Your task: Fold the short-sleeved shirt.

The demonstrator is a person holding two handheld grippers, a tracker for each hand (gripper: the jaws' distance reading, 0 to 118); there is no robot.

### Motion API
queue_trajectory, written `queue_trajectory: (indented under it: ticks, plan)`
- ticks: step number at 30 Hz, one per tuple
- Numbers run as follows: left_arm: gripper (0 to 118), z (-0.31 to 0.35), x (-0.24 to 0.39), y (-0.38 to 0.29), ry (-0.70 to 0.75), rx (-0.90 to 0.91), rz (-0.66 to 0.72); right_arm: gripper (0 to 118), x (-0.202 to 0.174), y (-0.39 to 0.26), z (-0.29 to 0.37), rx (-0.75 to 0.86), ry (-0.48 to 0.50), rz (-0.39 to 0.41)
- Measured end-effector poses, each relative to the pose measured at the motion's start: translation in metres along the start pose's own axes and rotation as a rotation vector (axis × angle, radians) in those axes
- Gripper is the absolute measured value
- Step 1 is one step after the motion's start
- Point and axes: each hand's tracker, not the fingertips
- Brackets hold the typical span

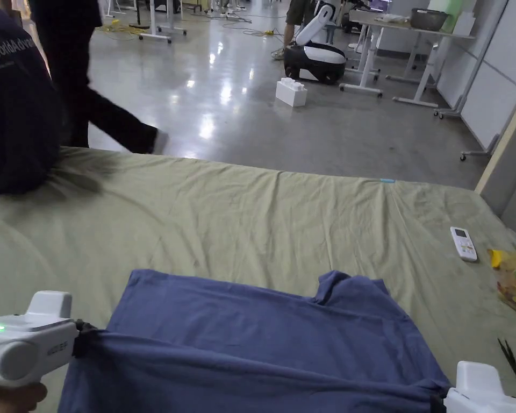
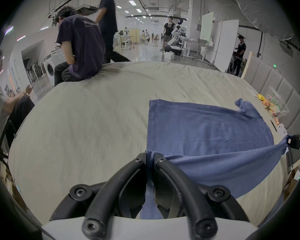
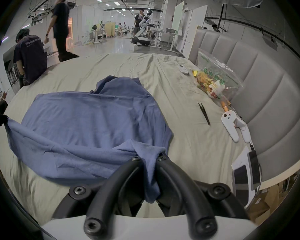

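Observation:
A blue short-sleeved shirt [image 1: 262, 333] lies on the pale green bed sheet [image 1: 241, 215], its near edge lifted and stretched taut between both grippers. My left gripper [image 1: 79, 337] is shut on the shirt's near left corner; in the left gripper view the cloth [image 2: 206, 131] is pinched between the black jaws of that gripper [image 2: 150, 157]. My right gripper [image 1: 437, 400] is shut on the near right corner, where bunched fabric [image 3: 93, 122] hangs from the jaws of this gripper [image 3: 149, 157]. One sleeve [image 1: 340, 285] sticks up at the far edge.
A person [image 1: 12, 102] sits on the bed's far left corner; another person [image 1: 90, 80] walks behind. A white remote [image 1: 463, 243], a snack bag [image 1: 515, 287] and black tweezers [image 1: 511, 360] lie at the right. White controllers [image 3: 234, 127] rest by the padded headboard [image 3: 267, 96].

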Motion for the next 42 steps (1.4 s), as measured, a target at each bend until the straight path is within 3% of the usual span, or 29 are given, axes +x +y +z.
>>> queue_trajectory:
  ticks: [11, 13, 14, 16, 18, 22, 28, 30, 31, 32, 34, 35, 37, 42]
  plan:
    - [8, -0.057, 0.03, 0.009, 0.027, -0.092, -0.084, 10, -0.008, 0.013, -0.09, -0.117, -0.009, 0.04]
    - [14, -0.052, 0.035, 0.007, 0.029, -0.089, -0.087, 14, -0.007, 0.01, -0.089, -0.098, -0.002, 0.052]
    - [23, -0.05, 0.037, 0.006, 0.026, -0.088, -0.085, 19, -0.007, 0.01, -0.086, -0.083, 0.001, 0.055]
    - [58, -0.038, 0.042, 0.004, 0.002, -0.066, -0.074, 52, -0.008, 0.009, -0.068, -0.004, 0.015, 0.039]
    - [64, -0.027, 0.051, 0.002, -0.019, -0.02, -0.082, 79, -0.015, 0.014, -0.04, 0.081, 0.031, 0.037]
    - [64, -0.001, 0.069, -0.001, -0.007, 0.133, -0.086, 84, -0.034, 0.02, 0.007, 0.319, 0.04, 0.038]
    - [62, 0.041, 0.081, -0.007, 0.018, 0.408, -0.047, 86, -0.07, 0.027, 0.069, 0.61, 0.045, -0.053]
    - [53, 0.058, 0.083, -0.01, 0.07, 0.479, -0.056, 81, -0.079, 0.024, 0.085, 0.68, 0.036, -0.061]
    - [45, 0.067, 0.083, -0.012, 0.074, 0.516, -0.063, 74, -0.083, 0.023, 0.093, 0.736, 0.025, -0.018]
    - [37, 0.083, 0.086, -0.016, 0.077, 0.553, -0.06, 62, -0.086, 0.021, 0.1, 0.748, 0.03, -0.028]
    - [14, 0.096, 0.084, -0.02, 0.078, 0.571, -0.043, 18, -0.091, 0.016, 0.109, 0.759, 0.024, -0.027]
    - [11, 0.105, 0.084, -0.022, 0.072, 0.589, -0.027, 11, -0.092, 0.015, 0.113, 0.77, 0.025, -0.033]
    - [11, 0.121, 0.085, -0.028, 0.064, 0.609, -0.027, 11, -0.093, 0.011, 0.121, 0.794, 0.036, -0.066]
    - [3, 0.145, 0.081, -0.039, 0.041, 0.607, -0.005, 0, -0.099, 0.005, 0.136, 0.823, 0.029, -0.033]
